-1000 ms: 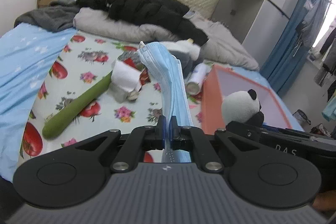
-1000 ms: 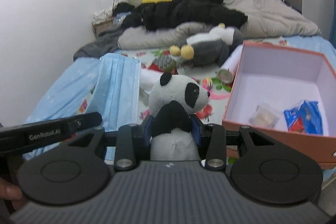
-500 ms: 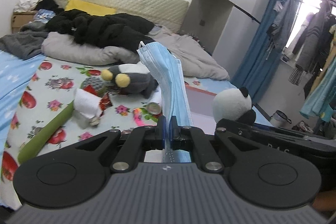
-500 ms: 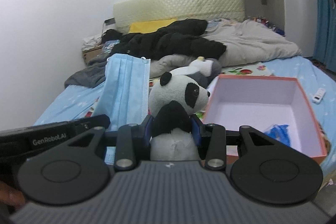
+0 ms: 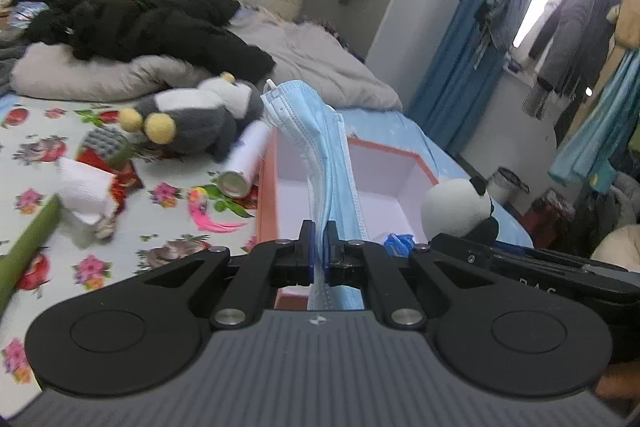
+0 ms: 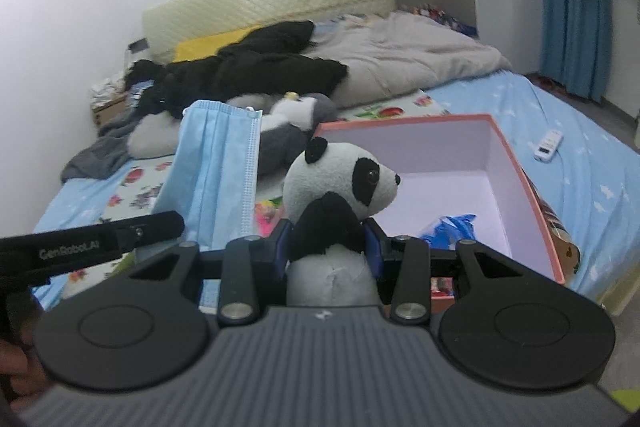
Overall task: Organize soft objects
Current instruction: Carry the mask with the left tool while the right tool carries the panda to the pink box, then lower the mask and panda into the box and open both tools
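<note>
Now, left gripper clamped tight on blue face mask, mask standing up toward 12 o'clock; right gripper part-open, squeezing panda plush. Orange box lay at 2 o'clock, blue bag inside.

A bed fills the left and middle of the left wrist view, spread with a floral sheet over light blue. At upper left a grey quilt and black clothing lie heaped against the padded headboard. Below them, at centre left, rests a grey plush toy, with a white cylinder just beside an open orange box. At left lie a folded white cloth and a green tube. In the right wrist view a white remote lies at right.
</note>
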Demonstrator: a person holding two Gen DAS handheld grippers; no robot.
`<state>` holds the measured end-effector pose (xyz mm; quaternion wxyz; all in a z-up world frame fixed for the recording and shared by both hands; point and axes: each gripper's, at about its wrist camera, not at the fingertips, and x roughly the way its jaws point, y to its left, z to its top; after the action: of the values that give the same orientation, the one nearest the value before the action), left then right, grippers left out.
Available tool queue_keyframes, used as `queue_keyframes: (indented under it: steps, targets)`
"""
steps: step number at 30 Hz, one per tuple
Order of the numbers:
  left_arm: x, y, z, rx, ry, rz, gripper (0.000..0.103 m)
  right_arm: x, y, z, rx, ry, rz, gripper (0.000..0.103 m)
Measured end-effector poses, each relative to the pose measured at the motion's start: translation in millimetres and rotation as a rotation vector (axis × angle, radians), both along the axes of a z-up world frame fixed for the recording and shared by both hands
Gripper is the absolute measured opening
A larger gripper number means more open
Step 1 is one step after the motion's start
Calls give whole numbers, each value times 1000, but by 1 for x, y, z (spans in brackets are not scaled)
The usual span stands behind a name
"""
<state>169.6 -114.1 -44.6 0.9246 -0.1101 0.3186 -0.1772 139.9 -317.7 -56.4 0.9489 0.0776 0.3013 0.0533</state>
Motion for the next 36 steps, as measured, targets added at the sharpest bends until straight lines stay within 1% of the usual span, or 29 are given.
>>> queue_keyframes:
  steps: [8, 15, 20, 25, 27, 28, 29, 31, 32, 36]
  targets:
    - [73, -34, -33, 29, 86, -61, 5, 47, -25, -27, 5, 54, -40, 42]
    - [127, -60, -68, 66, 179, -99, 5, 84, -40, -60, 22, 132, -55, 42]
    - [154, -78, -92, 98, 235, -134, 5, 107, -49, -83, 33, 185, -63, 42]
    - [167, -87, -108, 109, 257, -149, 6, 121, -56, -101, 49, 229, -62, 43]
    - [169, -89, -111, 119, 268, -151, 9, 123, -57, -103, 57, 235, -50, 43]
    - [170, -89, -114, 119, 274, -150, 16, 124, -57, -104, 59, 239, -45, 44]
    - [170, -89, -115, 118, 278, -149, 26, 124, -58, -104, 63, 242, -45, 44]
    - [170, -87, -114, 122, 272, -142, 37, 125, -59, -103, 63, 243, -51, 44]
    - [169, -87, -112, 124, 262, -139, 39, 125, -58, -103, 60, 241, -50, 45]
    - [162, -85, -101, 120, 237, -140, 39, 121, -57, -94, 46, 221, -55, 45]
